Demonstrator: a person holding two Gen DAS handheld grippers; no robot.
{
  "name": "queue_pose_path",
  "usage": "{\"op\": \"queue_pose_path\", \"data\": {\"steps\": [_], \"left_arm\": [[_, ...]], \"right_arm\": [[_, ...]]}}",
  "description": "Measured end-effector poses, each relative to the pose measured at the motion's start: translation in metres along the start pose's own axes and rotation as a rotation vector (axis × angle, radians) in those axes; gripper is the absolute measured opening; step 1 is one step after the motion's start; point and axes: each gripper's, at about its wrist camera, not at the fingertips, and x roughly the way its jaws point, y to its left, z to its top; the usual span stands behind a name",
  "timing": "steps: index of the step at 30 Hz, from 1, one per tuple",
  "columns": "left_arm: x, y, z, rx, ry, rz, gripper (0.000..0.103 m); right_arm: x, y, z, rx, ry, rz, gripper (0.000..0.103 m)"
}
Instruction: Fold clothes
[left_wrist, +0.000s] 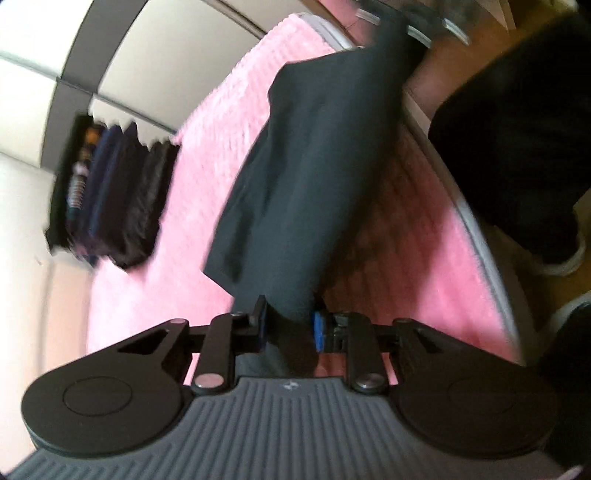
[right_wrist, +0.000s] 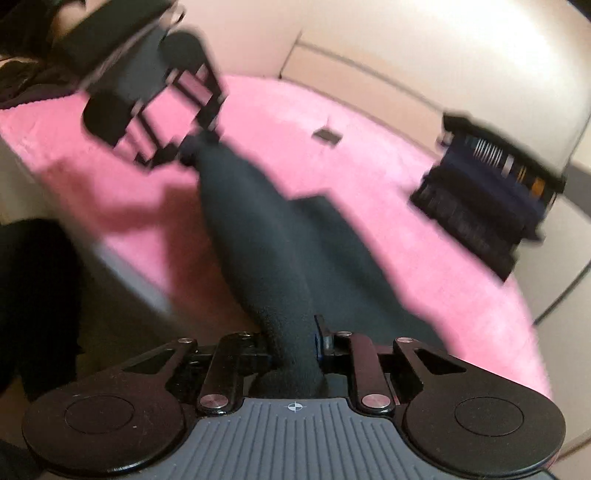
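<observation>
Both grippers are closed on bunched ends of one dark garment (left_wrist: 310, 177): the left gripper (left_wrist: 290, 325) and the right gripper (right_wrist: 295, 350). It hangs slung between them above the pink blanket (left_wrist: 221, 122), near its front edge. Soft and limp, it likely needs corner grips.

left wrist: close, facing along its fingers (left_wrist: 260, 325) | right wrist: same, opposite end | shared: dark garment (left_wrist: 306, 177), pink blanket (left_wrist: 221, 122), folded stack (left_wrist: 110, 195)
</observation>
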Motion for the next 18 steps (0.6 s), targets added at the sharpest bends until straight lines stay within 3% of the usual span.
{"op": "queue_pose_path", "data": {"steps": [3,6,10,12,15,18], "left_arm": [[-0.002,0.035,-0.001,-0.115,-0.035,0.015,0.018],[-0.003,0.086,-0.003,-0.205,-0.034,0.082,0.018],[-0.026,0.144,-0.006,-0.260,0.010,0.244,0.017],[-0.047,0.161,-0.006,-0.278,0.027,0.314,0.017],[-0.078,0.147,-0.009,-0.256,0.079,0.362,0.017],[-0.093,0.099,-0.013,-0.245,0.138,0.347,0.019]], "right_arm": [[0.004,-0.041,0.035,-0.071,-0.064,-0.025,0.017],[0.023,-0.075,0.073,-0.159,-0.133,-0.066,0.017],[0.047,-0.113,0.135,-0.265,-0.243,-0.126,0.017],[0.045,-0.117,0.150,-0.301,-0.309,-0.131,0.017],[0.045,-0.105,0.150,-0.299,-0.380,-0.088,0.018],[0.055,-0.063,0.113,-0.329,-0.355,-0.021,0.018]]}}
